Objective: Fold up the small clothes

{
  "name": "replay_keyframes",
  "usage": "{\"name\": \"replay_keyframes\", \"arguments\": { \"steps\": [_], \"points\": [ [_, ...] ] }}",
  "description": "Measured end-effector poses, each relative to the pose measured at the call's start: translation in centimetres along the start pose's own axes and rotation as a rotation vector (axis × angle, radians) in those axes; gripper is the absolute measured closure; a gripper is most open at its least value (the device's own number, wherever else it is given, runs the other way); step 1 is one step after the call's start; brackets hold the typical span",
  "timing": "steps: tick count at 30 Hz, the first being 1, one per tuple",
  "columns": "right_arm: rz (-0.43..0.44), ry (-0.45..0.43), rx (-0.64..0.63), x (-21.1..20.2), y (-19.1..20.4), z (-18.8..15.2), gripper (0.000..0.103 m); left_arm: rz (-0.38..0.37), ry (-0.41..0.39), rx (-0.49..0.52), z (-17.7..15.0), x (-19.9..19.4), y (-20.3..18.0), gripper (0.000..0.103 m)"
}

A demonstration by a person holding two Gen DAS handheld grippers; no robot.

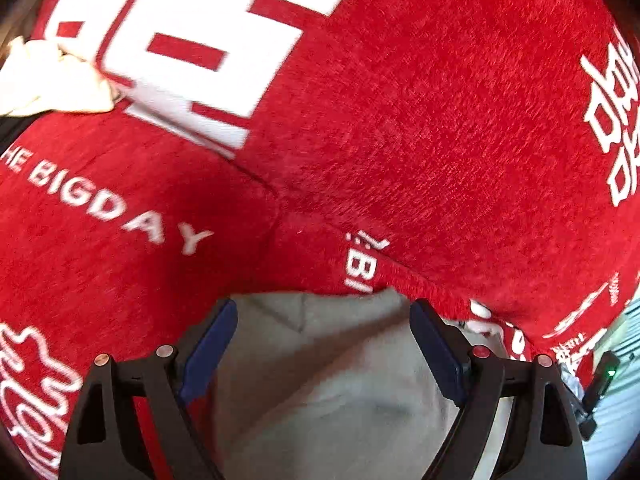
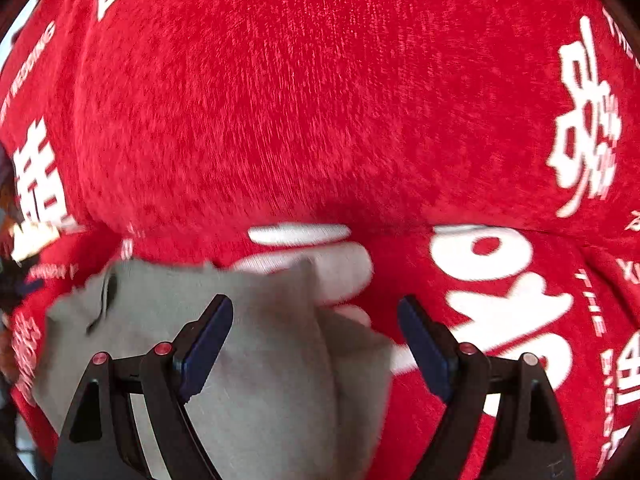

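Two tongs are in view, one in each wrist picture, and both stand wide apart with nothing pressed between the blue pads. The left tongs (image 1: 324, 344) are released above a grey garment (image 1: 320, 380); the cloth fills the gap between the fingers, but the pads are apart from it on both sides. The right tongs (image 2: 316, 340) are released too. Here the grey garment (image 2: 248, 352) lies under the left finger and reaches only part of the way across the gap; the right finger stands over red cloth.

The grey garment is the landmark. It lies on a red blanket (image 1: 400, 120) with white printed letters and signs, which covers the surface below; what carries it I cannot tell. In the right wrist view the garment's long axis seems to run from the bottom of the picture up toward its far edge, with a fold line along the same direction, and a seam or small opening shows near its far left corner. In the left wrist view only one end of the garment shows, with a faint seam near its far edge, so the axis cannot be read there.

Only the left wrist view shows a crumpled cream cloth (image 1: 52, 76), well beyond the garment at the far left, on the blanket.
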State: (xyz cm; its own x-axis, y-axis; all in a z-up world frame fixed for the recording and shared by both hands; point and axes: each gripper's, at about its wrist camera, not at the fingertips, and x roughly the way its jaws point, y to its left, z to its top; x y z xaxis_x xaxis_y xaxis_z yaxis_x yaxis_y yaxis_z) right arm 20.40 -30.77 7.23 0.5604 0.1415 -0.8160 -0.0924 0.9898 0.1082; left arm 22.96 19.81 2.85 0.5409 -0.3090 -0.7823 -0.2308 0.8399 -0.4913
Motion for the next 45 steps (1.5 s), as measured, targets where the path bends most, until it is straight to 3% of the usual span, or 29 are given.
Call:
{"name": "replay_keyframes", "arguments": {
  "steps": [2,6,9,11,13,15,18,21,23,24,25,27,29,30,34,37,39,40,41,42,43,45],
  "points": [
    [0.011,0.015,-0.073,-0.6,1.2,-1.4,0.016,-0.037,0.053,0.083,-1.5,-0.8,-0.4,0.014],
    [0.007,0.084,-0.271,0.8,5.5,-3.0,0.016,-0.13,0.281,0.455,-7.4,1.0,-6.5,0.014],
    [0.009,0.111,-0.351,2.1,8.5,-3.5,0.016,-0.058,0.315,0.653,-10.6,3.8,-10.7,0.014],
    [0.023,0.13,-0.338,2.9,9.3,-3.3,0.016,0.03,0.324,0.695,-10.8,6.1,-11.4,0.014],
    [0.028,0.137,-0.311,2.9,8.9,-3.2,0.016,0.04,0.302,0.645,-8.8,7.2,-11.0,0.014],
    [0.021,0.127,-0.285,2.4,7.9,-3.2,0.016,0.048,0.266,0.481,-5.3,6.8,-9.4,0.014],
    [-0.019,0.124,-0.239,1.6,5.8,-3.2,0.016,0.057,0.132,0.23,-0.8,4.4,-5.6,0.014],
    [-0.082,0.088,-0.211,0.4,5.1,-2.8,0.016,0.059,0.076,0.101,0.9,1.7,-2.9,0.014],
    [-0.107,0.022,-0.199,-1.0,5.6,-2.4,0.016,0.048,0.081,0.147,-0.2,0.8,-3.5,0.014],
    [-0.08,-0.005,-0.18,-1.5,6.0,-2.2,0.015,0.042,0.1,0.201,-1.0,1.0,-4.6,0.014],
    [0.005,-0.005,-0.142,-1.4,6.7,-1.8,0.015,0.044,0.131,0.283,-2.3,1.4,-5.9,0.014],
    [0.152,0.057,-0.059,0.2,7.8,-1.2,0.015,0.09,0.172,0.466,-5.5,3.0,-9.3,0.014],
    [0.179,0.125,-0.027,2.6,9.2,-0.8,0.016,0.123,0.182,0.552,-6.8,4.5,-11.0,0.014],
    [0.146,0.143,-0.04,3.8,10.1,-0.7,0.016,0.14,0.186,0.557,-7.0,5.4,-11.4,0.014],
    [-0.117,0.199,-0.17,7.9,11.8,-0.7,0.016,0.207,0.187,0.435,-5.9,8.1,-10.2,0.014],
    [-0.115,0.197,-0.086,8.2,8.7,0.0,0.013,0.256,0.159,0.413,-4.4,8.5,-8.2,0.014],
    [-0.249,0.202,-0.005,8.0,5.0,0.5,0.011,0.245,0.171,0.368,-3.4,8.1,-6.5,0.014],
    [-0.265,0.219,0.031,8.1,3.4,0.5,0.009,0.249,0.162,0.347,-3.1,7.8,-5.7,0.014],
    [-0.217,0.236,0.079,8.0,1.7,0.4,0.009,0.303,0.149,0.328,-2.7,7.6,-4.8,0.014],
    [-0.168,0.248,0.129,7.7,0.3,0.4,0.01,0.314,0.154,0.305,-2.4,7.4,-4.1,0.014],
    [-0.183,0.249,0.156,7.1,-0.5,0.4,0.009,0.291,0.169,0.263,-2.1,7.1,-3.3,0.014],
    [-0.289,0.209,0.127,5.3,-0.1,0.8,0.01,0.271,0.161,0.183,-1.8,6.0,-2.7,0.014]
  ]
}}
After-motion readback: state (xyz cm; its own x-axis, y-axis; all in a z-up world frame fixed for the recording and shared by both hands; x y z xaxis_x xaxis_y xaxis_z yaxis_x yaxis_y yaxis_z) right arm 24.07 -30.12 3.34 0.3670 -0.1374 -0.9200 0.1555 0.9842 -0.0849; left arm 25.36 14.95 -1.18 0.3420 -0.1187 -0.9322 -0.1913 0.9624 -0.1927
